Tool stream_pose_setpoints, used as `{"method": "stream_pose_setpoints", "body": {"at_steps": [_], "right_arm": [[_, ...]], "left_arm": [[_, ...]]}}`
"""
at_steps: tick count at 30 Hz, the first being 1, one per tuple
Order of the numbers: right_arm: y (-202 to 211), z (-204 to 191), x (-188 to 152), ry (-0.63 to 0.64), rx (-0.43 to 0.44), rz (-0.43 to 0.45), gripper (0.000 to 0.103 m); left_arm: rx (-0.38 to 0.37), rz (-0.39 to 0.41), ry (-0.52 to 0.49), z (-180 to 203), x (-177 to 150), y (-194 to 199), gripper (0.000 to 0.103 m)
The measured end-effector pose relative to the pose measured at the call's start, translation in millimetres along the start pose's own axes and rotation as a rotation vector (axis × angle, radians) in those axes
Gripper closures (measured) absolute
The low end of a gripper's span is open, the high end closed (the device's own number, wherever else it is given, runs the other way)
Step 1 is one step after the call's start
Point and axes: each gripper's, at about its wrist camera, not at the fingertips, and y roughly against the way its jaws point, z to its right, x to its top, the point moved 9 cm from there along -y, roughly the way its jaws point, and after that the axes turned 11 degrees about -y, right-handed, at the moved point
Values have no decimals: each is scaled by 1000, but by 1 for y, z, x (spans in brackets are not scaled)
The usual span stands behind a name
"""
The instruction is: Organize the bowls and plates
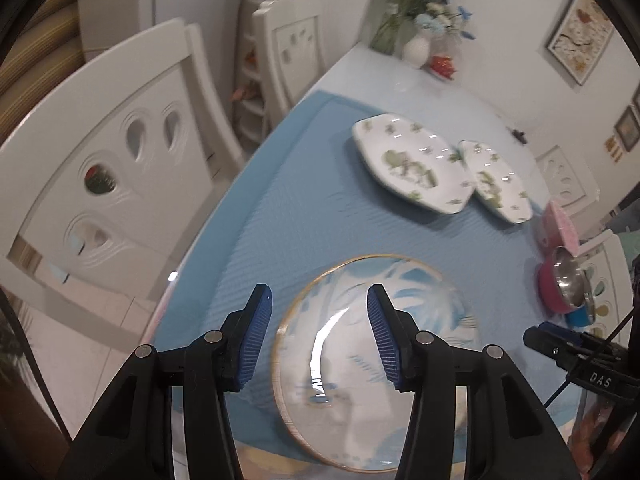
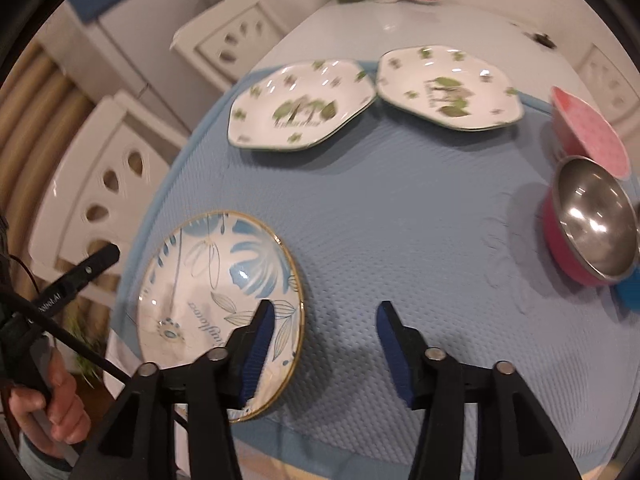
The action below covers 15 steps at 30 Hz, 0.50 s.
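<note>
A round gold-rimmed plate with blue leaves [image 1: 352, 360] [image 2: 200, 292] lies at the near left of the blue mat [image 2: 400, 208]. My left gripper [image 1: 318, 334] is open and empty above it, its left finger off the plate's left edge. My right gripper [image 2: 326, 344] is open and empty over bare mat, just right of that plate. Two white hexagonal plates with green prints [image 2: 300, 108] [image 2: 448, 88] [image 1: 408, 160] [image 1: 496, 182] lie side by side at the far side. A steel-lined pink bowl [image 2: 592, 224] [image 1: 564, 284] and a pink dotted bowl [image 2: 588, 132] [image 1: 560, 224] stand at the right.
White chairs [image 1: 104, 184] [image 2: 116, 184] stand along the table's left side. A white vase with flowers [image 1: 416, 48] and a small red dish [image 1: 442, 66] stand at the far end. A blue item [image 2: 628, 292] sits beside the pink bowl. The left gripper's body [image 2: 80, 276] shows at left.
</note>
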Motion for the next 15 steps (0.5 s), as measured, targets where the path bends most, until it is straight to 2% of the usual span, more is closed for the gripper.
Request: {"method": "stream_pose_setpoints", "body": {"at_steps": [7,10,12,14,15], "right_arm": [[37,34,-14,-25,11,37,49],[52,50,-20,-75,55,41,48],[59,59,-22,-99,84,50,48],[61,65,-23,-111,97,46,48],[58,66,-24,-118,115,25,48]], "left_arm": [[-42,38,-44,64,9,24,56],[-52,32,-87,87,10,39,56],[-38,46,-124,97,12,51,50],[-15,72,-138,101,16,64,38],[-12,84,-136,100,18,69,35]]}}
